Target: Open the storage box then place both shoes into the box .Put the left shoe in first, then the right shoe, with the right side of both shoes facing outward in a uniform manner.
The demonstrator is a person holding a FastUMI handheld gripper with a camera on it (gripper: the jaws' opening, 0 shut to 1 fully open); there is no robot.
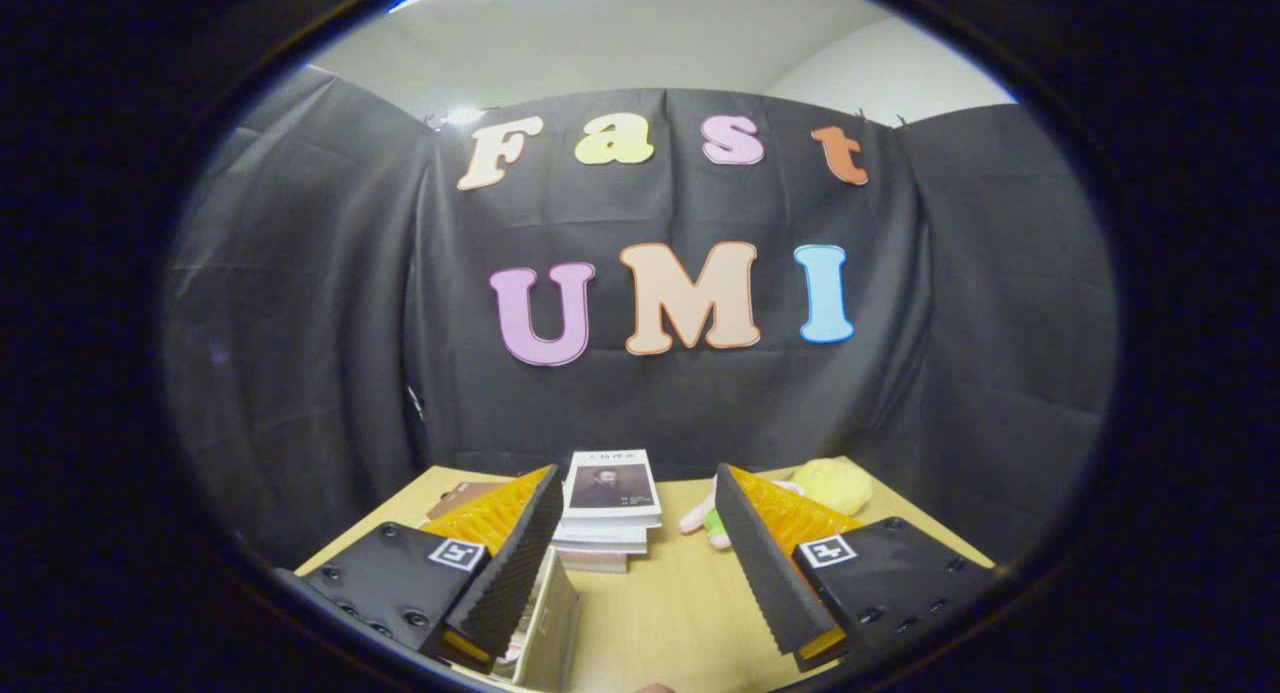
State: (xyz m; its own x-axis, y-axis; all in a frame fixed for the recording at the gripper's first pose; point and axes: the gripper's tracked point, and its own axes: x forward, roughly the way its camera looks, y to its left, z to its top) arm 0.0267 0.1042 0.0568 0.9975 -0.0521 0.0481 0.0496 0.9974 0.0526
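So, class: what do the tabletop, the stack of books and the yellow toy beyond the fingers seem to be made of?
Tabletop: pale wood or laminate, smooth and matt.
Stack of books: paper, seen in layered page edges; top cover slightly glossy.
Yellow toy: probably plush, rounded and fuzzy.
The gripper is open, its fingers holding nothing.

A wooden table (670, 613); a stack of books (608, 513) lies mid-far; a soft toy (820, 488) far right.
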